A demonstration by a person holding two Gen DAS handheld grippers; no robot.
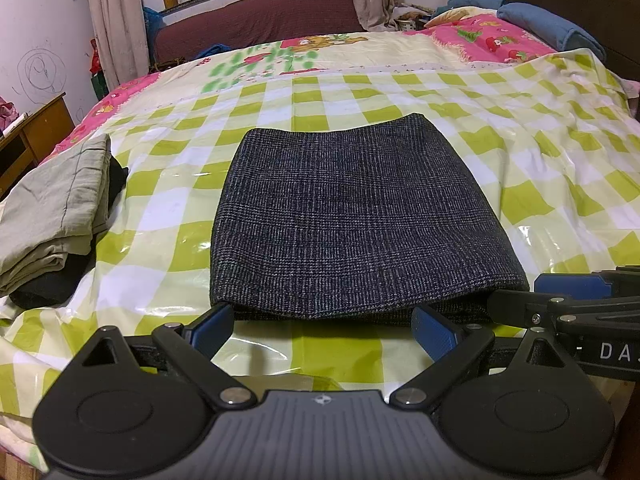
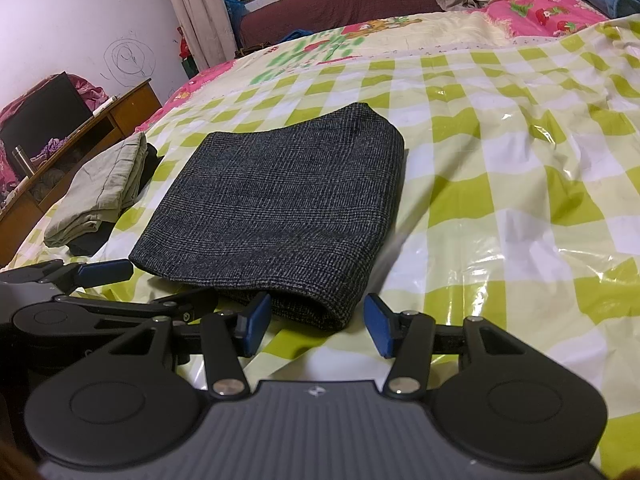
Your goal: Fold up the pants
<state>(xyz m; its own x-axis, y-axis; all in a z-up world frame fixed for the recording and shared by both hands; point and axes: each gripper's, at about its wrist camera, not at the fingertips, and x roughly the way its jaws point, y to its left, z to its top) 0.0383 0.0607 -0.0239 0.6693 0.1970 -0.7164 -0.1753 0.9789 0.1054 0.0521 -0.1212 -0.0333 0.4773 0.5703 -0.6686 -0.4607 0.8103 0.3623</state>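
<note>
**Folded pants lie flat, both hand-held grippers spread at the near edge**

Closest to me, my left hand-held gripper [image 1: 324, 326] sits low over the bed with its blue pads spread wide; nothing is pinched between them. The pads stand at the near fold of the pants [image 1: 360, 216], the left pad at the bundle's near-left corner. My right hand-held gripper [image 2: 316, 320] is just beside it, jaws also spread, straddling the near-right corner of the pants without pressing on the cloth.

The pants are a dark grey checked fabric, folded into a compact rectangular bundle, lying flat on the green-and-white checked plastic sheet [image 1: 540, 152] that covers the bed.

To the left of the pants, apart from them, a pile of folded clothes [image 1: 56, 208] rests on the same sheet: a pale olive garment on top of something black.

Farther back, the sheet ends and a cartoon-print quilt [image 1: 400, 54] shows, with a blue folded blanket [image 1: 548, 26] at the far right. Beyond the bed stand a maroon sofa [image 1: 256, 20], curtains [image 1: 114, 20] and a window.
</note>
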